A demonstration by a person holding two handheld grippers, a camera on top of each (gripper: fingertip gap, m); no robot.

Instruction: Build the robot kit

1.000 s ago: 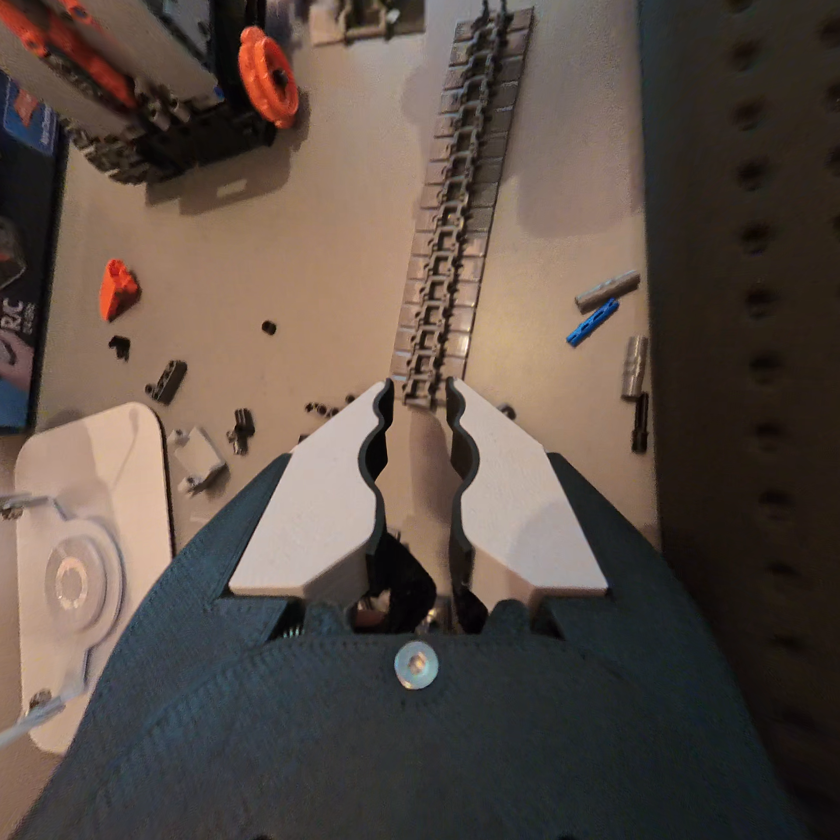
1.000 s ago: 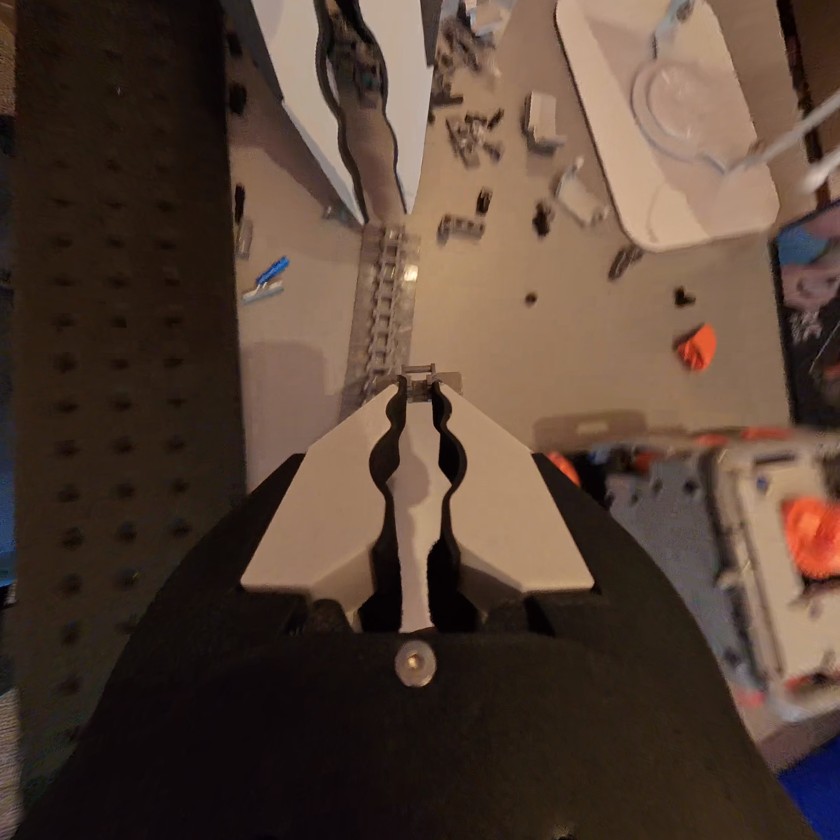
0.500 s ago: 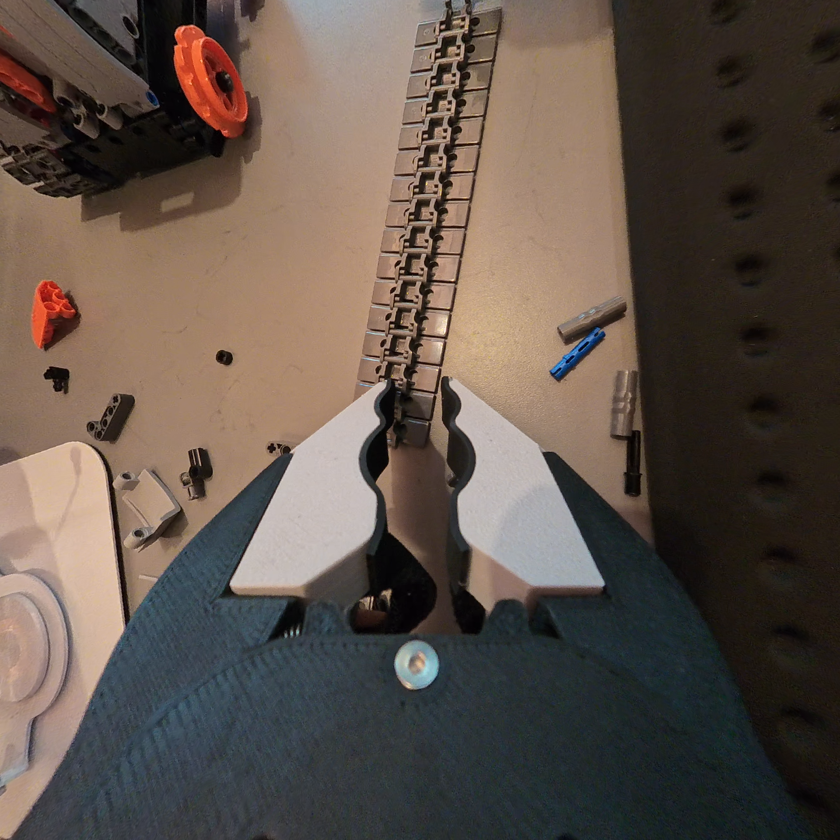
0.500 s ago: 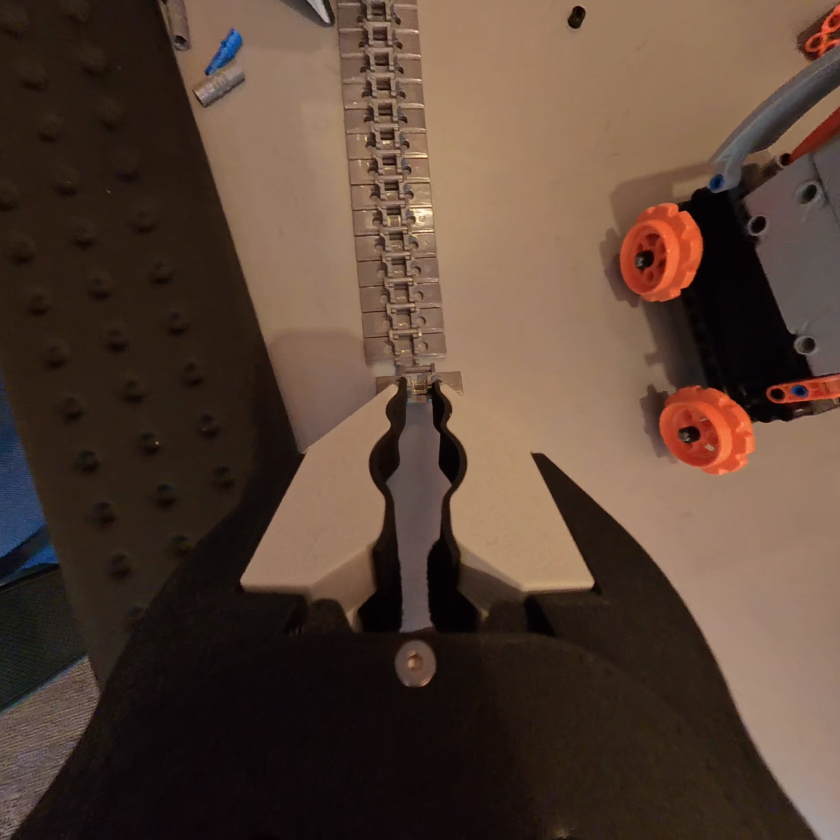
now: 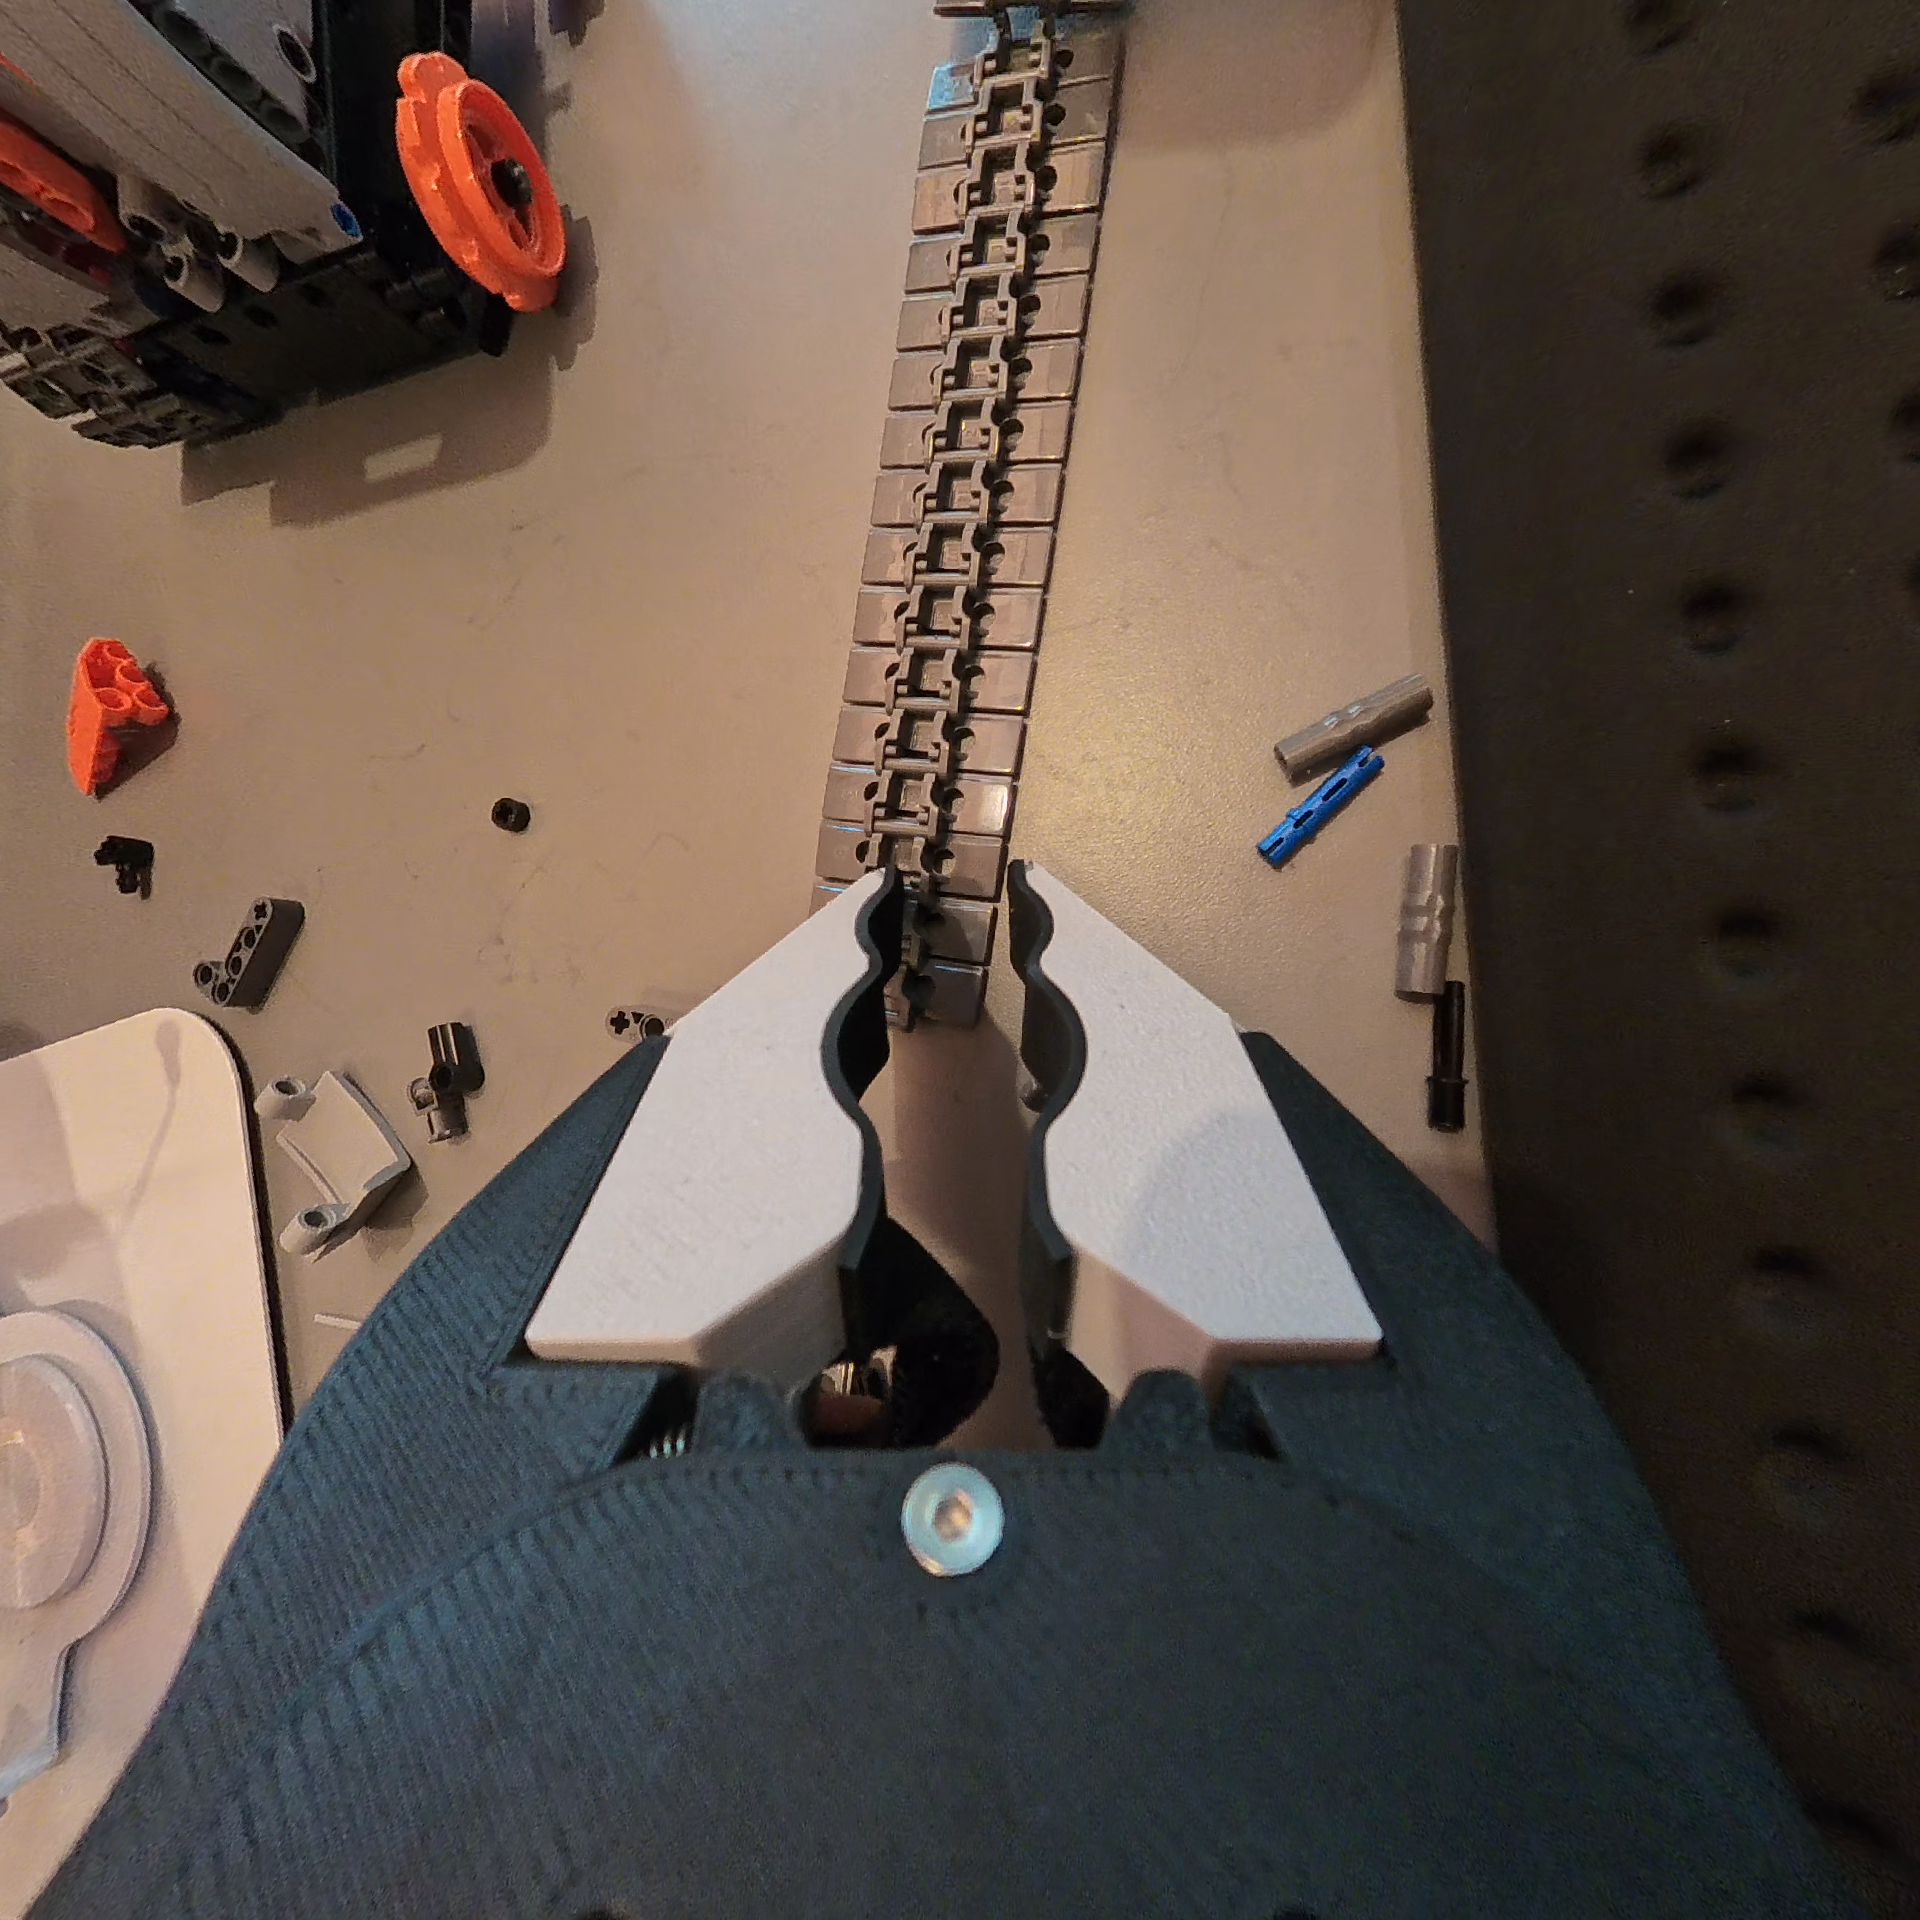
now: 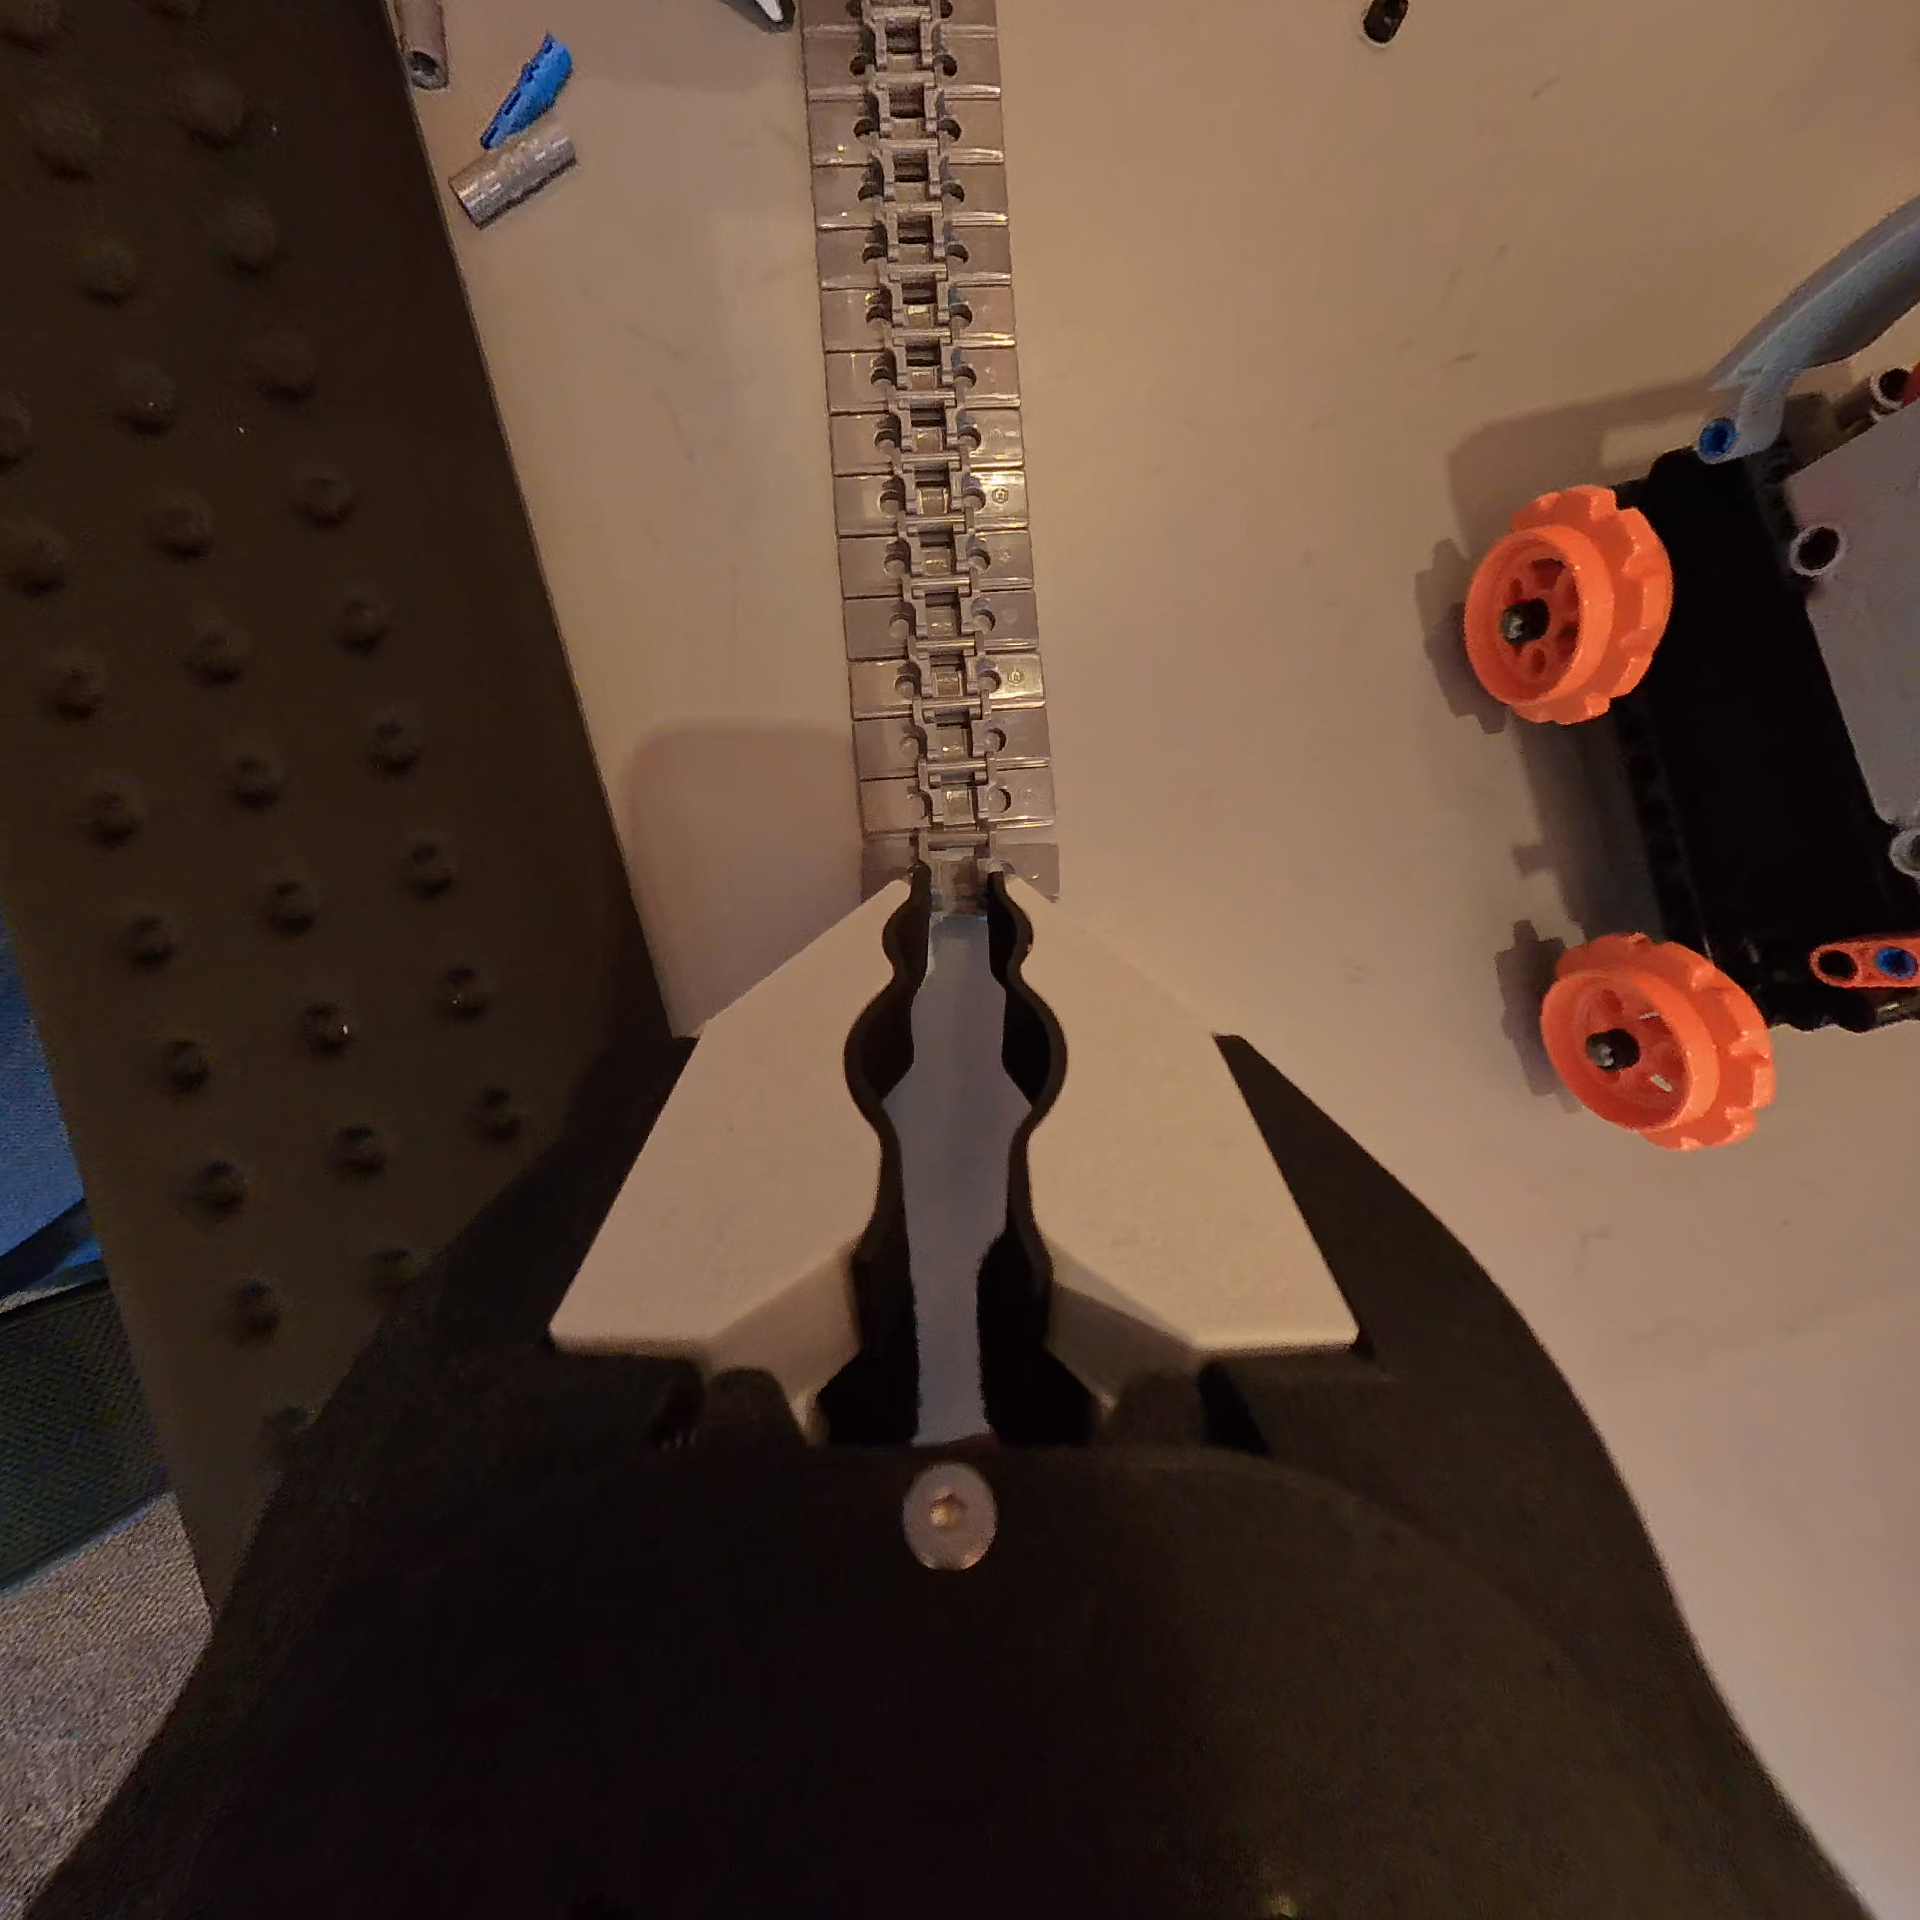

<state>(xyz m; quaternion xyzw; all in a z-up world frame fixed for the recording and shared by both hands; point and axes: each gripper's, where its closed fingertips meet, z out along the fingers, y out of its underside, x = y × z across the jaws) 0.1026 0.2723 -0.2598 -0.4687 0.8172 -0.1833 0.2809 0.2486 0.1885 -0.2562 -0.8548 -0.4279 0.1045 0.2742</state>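
A long grey toy track chain (image 5: 966, 520) lies straight on the pale table (image 5: 623, 623). My left gripper (image 5: 954, 878) is open just above the table. The chain's near end sits between its fingers (image 5: 769, 1091), and the left finger covers part of the end links. In the right wrist view the same chain (image 6: 930, 468) runs away from me. My right gripper (image 6: 958, 883) is shut on the chain's end link at its fingertips, low over the table.
A black and grey toy vehicle with orange wheels (image 5: 478, 177) (image 6: 1569, 603) stands beside the chain. A dark studded mat (image 5: 1683, 727) (image 6: 208, 623) borders its other side. A blue pin (image 5: 1320, 805), grey sleeves (image 5: 1429, 920), an orange piece (image 5: 114, 707), several small black parts and a white tray (image 5: 125, 1195) lie around. About 20 cm separates my left fingertips from my right. The blue pin (image 5: 1320, 805) lies some 5 cm from my left tips, 15 cm from my right tips. The right camera catches it too, in the right wrist view (image 6: 523, 104).
My right gripper came down close to the table with the chain's end link, and the chain now lies flat. My left gripper slid forward until the chain's other end sat between its fingers.
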